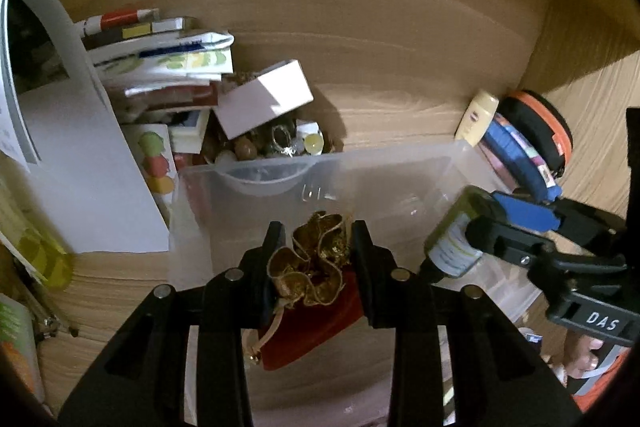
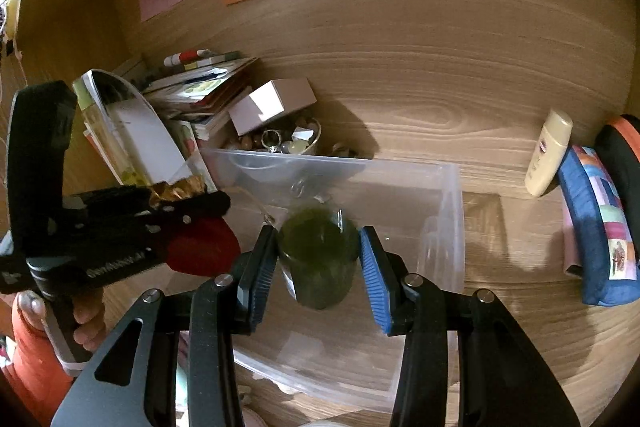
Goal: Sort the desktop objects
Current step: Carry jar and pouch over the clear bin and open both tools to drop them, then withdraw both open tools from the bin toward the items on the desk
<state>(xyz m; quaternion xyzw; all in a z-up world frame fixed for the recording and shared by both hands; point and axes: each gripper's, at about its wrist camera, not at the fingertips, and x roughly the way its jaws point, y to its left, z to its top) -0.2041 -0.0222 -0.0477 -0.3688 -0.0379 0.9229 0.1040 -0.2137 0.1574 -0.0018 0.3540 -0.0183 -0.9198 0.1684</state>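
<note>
One clear plastic bin (image 2: 448, 195) stands on the wooden bench (image 2: 440, 99). Above the bin, the left gripper (image 1: 318, 259) clamps one red pouch with gold trim (image 1: 316, 267), and the right gripper (image 2: 318, 259) clamps one green bottle (image 2: 320, 259). One cream tube (image 2: 546, 153) leans right of the bin.

Red-and-gold pouch (image 1: 316, 291), green bottle (image 2: 318, 259)
</note>
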